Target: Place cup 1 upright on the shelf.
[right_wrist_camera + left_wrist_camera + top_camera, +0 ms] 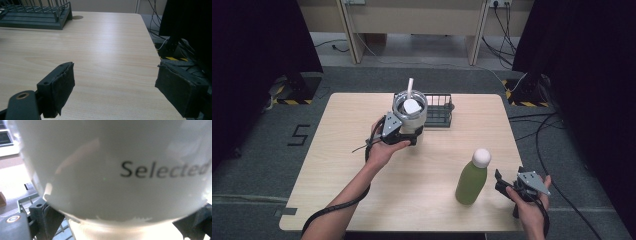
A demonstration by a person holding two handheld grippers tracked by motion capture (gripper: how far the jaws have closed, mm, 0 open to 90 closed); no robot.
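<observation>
A white tumbler with a white straw is held above the back middle of the table, in front of the wire rack. My left gripper is shut on its lower body from the near side. In the left gripper view the tumbler is very close, printed "Selected", with a black jaw pressed on each side of its base. A green bottle with a white cap stands upright at the front right. My right gripper is just right of it, open, and my right gripper has nothing between its jaws.
A dark wire rack stands at the table's back middle, also seen as the rack far left in the right gripper view. The wooden table has bare wood at left and front. Cables lie on the floor at right.
</observation>
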